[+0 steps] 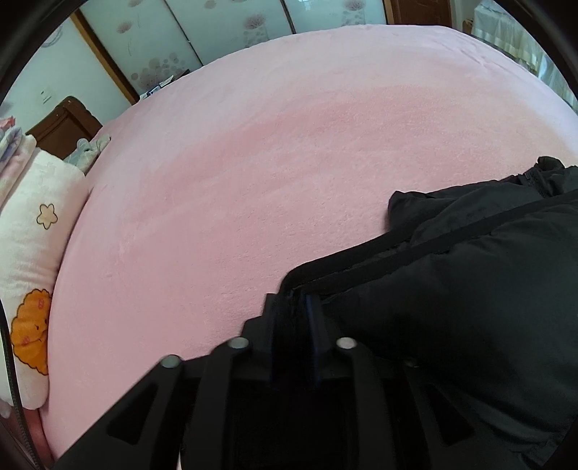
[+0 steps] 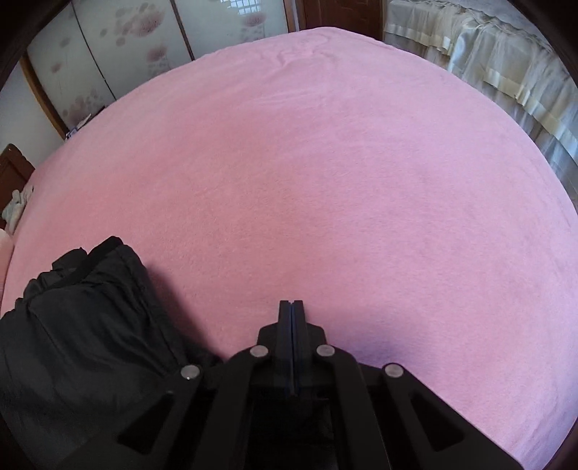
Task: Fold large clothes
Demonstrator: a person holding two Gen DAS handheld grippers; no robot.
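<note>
A black padded jacket [image 1: 469, 289] lies on the pink bed cover [image 1: 271, 162], filling the lower right of the left wrist view. My left gripper [image 1: 293, 300] is shut on the jacket's black hem edge at its near-left corner. In the right wrist view the same jacket [image 2: 83, 325] lies bunched at the lower left. My right gripper [image 2: 292, 307] is shut with its fingers pressed together and holds nothing, hovering over bare pink cover [image 2: 325, 180] to the right of the jacket.
A pink patterned pillow [image 1: 32, 260] lies at the left edge of the bed. A dark wooden headboard [image 1: 65, 126] stands behind it. Sliding wardrobe doors [image 1: 216, 32] line the far side. Pale curtains [image 2: 505, 72] hang at the far right.
</note>
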